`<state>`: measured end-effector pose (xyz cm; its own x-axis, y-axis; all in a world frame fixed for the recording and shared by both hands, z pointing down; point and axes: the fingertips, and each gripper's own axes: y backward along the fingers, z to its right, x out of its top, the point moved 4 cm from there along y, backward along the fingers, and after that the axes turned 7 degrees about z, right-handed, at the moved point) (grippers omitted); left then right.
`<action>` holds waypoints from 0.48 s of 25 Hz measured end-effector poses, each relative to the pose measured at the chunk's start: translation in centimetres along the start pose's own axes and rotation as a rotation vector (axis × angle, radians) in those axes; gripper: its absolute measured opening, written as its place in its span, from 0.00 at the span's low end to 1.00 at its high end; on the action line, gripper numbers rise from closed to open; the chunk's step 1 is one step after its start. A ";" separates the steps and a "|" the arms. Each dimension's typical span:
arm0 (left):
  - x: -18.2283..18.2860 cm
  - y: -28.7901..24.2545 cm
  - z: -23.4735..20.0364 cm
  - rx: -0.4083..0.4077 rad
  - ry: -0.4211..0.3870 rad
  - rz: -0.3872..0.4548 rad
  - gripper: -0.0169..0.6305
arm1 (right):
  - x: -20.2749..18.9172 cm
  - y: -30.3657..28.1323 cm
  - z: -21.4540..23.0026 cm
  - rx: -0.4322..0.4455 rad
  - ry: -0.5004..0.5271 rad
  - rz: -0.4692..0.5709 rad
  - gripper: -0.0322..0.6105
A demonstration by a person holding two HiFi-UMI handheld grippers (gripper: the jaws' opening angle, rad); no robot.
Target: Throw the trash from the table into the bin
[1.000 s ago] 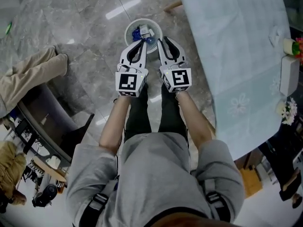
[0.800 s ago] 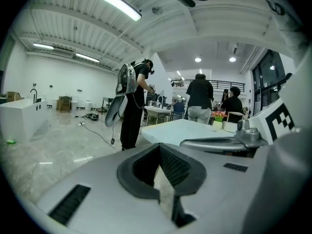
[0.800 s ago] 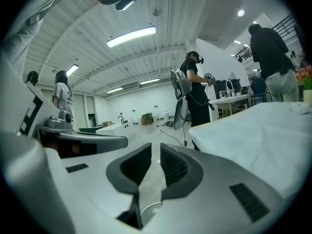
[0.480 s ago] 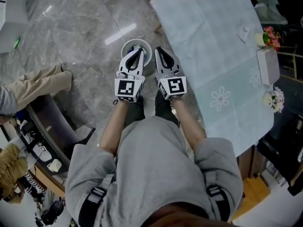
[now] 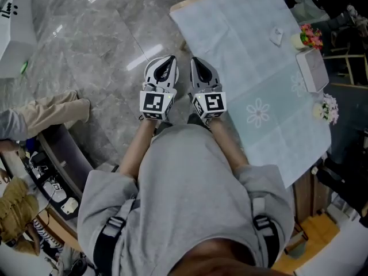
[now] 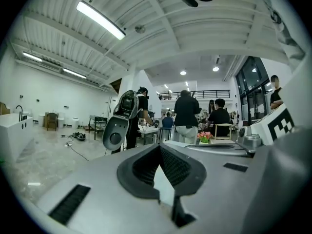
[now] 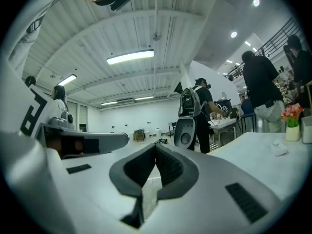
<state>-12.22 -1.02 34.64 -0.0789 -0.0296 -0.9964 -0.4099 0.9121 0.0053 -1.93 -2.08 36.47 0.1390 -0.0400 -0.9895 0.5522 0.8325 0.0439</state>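
Trash is left on the counter. In the head view it is one small crumpled white scrap on the pale cloth near the far edge, just beside a pot of flowers and near a white box. The left tool and the right tool are held side by side in front of the person's chest, over the grey floor by the counter's near corner and well apart from the scrap. Neither carries anything. The bin does not show.

In the left gripper view the left tool is clenched, its dark pads meeting at the tips with nothing between them. It looks level across the room, toward standing people and the flowers.

In the right gripper view the right tool has just been closing, and its jaws now meet on nothing. The counter runs off to the right, and the scrap lies on it beside the flower pot.

This looks like the gap between two rounds: both tools are empty and one piece is yet to be fetched. I judge the next move to be a reach across the counter with the right tool, which is nearer. Its jaws must open first, then come down over the scrap. The scrap lies low and light on the cloth, so the pinch should catch the paper and not the cloth, and should stay clear of the pot.
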 end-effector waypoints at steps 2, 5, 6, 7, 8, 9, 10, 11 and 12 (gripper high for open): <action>0.6 -0.2 0.4 -0.014 -0.006 0.010 0.04 | 0.8 0.3 0.3 -0.011 0.006 0.017 0.06; 1.2 -0.2 0.9 -0.036 -0.011 0.030 0.04 | 1.8 0.7 0.4 -0.029 0.021 0.046 0.06; 1.3 -0.3 1.0 -0.044 -0.013 0.036 0.04 | 2.1 0.8 0.5 -0.036 0.026 0.054 0.06; 1.5 -0.4 1.1 -0.052 -0.015 0.040 0.04 | 2.3 0.9 0.5 -0.043 0.030 0.062 0.06; 1.6 -0.5 1.2 -0.062 -0.017 0.042 0.04 | 2.6 0.9 0.5 -0.052 0.033 0.069 0.06; 1.7 -0.6 1.2 -0.072 -0.019 0.044 0.04 | 2.8 0.9 0.6 -0.062 0.035 0.076 0.06; 1.8 -0.7 1.3 -0.083 -0.021 0.044 0.04 | 2.9 1.1 0.6 -0.073 0.038 0.082 0.06; 1.8 -0.8 1.4 -0.095 -0.024 0.041 0.04 | 3.1 1.2 0.6 -0.086 0.042 0.087 0.06; 1.8 -0.8 1.5 -0.107 -0.027 0.036 0.04 | 3.2 1.4 0.5 -0.100 0.046 0.091 0.06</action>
<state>-10.63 -1.19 32.76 -0.0714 0.0142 -0.9973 -0.5024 0.8633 0.0483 -0.27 -1.32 33.47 0.1459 0.0619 -0.9874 0.4540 0.8826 0.1224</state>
